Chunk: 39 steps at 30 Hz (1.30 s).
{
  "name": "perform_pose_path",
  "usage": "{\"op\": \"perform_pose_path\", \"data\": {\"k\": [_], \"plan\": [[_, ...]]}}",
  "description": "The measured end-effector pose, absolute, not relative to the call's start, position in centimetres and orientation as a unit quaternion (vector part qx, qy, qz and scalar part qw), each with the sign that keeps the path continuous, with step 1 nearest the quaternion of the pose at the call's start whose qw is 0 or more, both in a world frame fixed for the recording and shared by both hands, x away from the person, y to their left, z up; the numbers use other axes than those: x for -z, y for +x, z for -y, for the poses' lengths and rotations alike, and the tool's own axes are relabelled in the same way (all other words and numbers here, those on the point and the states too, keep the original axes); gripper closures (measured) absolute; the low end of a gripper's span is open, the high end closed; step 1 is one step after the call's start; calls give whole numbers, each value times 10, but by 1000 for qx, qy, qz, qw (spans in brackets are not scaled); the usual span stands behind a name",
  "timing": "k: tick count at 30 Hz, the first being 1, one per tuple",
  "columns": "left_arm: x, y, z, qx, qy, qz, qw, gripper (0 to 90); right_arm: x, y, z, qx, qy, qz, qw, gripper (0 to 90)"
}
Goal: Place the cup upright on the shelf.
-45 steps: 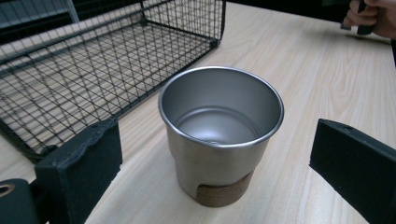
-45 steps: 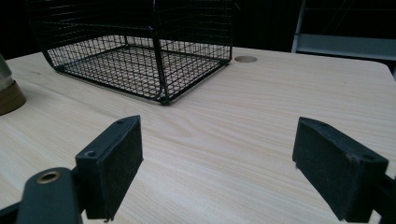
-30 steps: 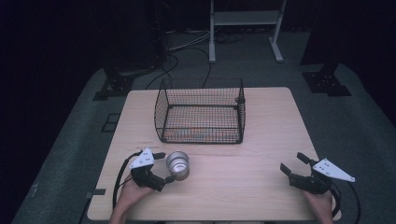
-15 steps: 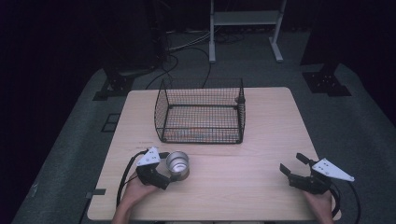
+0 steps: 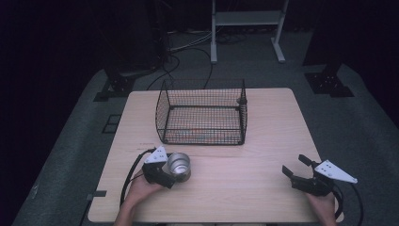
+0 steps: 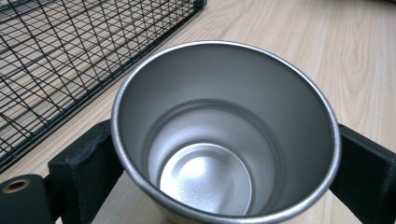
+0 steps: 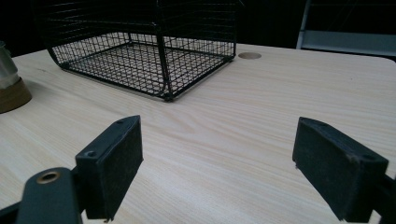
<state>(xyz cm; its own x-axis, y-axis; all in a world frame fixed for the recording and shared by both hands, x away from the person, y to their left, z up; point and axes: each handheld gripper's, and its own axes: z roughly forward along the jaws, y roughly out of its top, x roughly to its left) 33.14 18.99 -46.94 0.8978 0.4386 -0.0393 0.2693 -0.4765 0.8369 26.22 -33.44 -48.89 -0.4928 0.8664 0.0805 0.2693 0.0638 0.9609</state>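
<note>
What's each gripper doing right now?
Left gripper: shut on the cup.
Right gripper: open, holding nothing.

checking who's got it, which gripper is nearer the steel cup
Left. The left gripper has its jaws on either side of the cup, touching its wall near the table's front left. The right gripper sits open far across the table, at its front right.

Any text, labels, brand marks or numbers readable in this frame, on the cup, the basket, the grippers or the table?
None can be read.
Steel cup: plain metal inside and on the rim, no marking.
Wire basket: bare black mesh, no tag.
Left hand-held gripper and right hand-held gripper: no lettering on the jaws or grey plates.
Table: plain wood grain.
</note>
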Motion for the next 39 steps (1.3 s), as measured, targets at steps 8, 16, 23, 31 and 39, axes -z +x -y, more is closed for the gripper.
{"op": "perform_pose_path", "data": {"k": [8, 16, 23, 31, 39], "plan": [[469, 331, -191, -97, 856, -195, 469, 169, 489, 262, 334, -539, 420, -676, 277, 153], [468, 332, -193, -93, 854, -199, 472, 176, 489, 263, 334, -539, 418, -676, 277, 153], [467, 333, -192, -83, 850, -200, 480, 177, 490, 263, 332, -538, 417, -680, 272, 153], [455, 338, -187, -76, 851, -187, 484, 177, 491, 264, 332, -535, 416, -684, 269, 153], [434, 347, -183, -61, 848, -173, 497, 177, 492, 265, 333, -538, 419, -681, 266, 153]]}}
